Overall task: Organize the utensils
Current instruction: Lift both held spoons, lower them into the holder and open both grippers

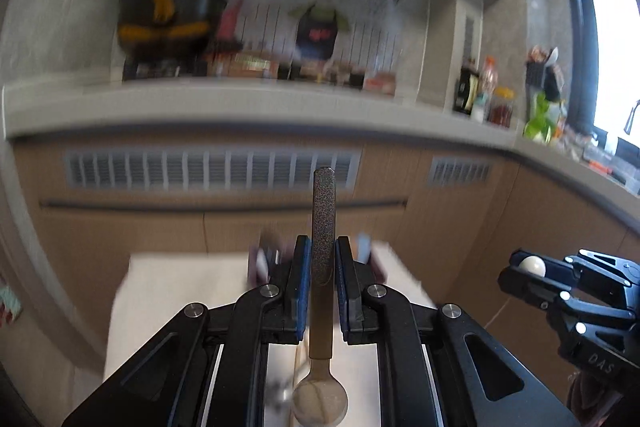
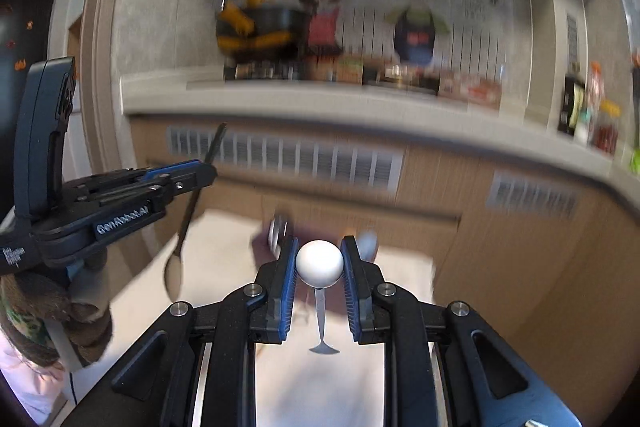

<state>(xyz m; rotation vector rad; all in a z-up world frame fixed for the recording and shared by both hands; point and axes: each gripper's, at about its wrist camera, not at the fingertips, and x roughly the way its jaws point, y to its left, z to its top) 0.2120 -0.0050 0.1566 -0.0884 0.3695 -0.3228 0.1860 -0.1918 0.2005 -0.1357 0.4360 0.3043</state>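
Note:
My left gripper (image 1: 323, 263) is shut on a dark-handled spoon (image 1: 322, 251); the handle points up and forward, the bowl hangs down near the camera. It also shows in the right wrist view (image 2: 192, 203), held by the left gripper (image 2: 200, 173). My right gripper (image 2: 319, 263) is shut on the white ball end of a small metal utensil (image 2: 319, 263) whose thin shaft hangs below. In the left wrist view the right gripper (image 1: 520, 267) is at the right with the white ball (image 1: 534, 265). Both are held above a white table (image 2: 224, 259).
A blurred utensil holder (image 2: 280, 231) with items stands at the table's far edge. Beyond are wooden cabinets (image 1: 200, 219) with vents and a grey countertop (image 1: 240, 107) with bottles and a black pot. A window (image 1: 612, 47) is at the right.

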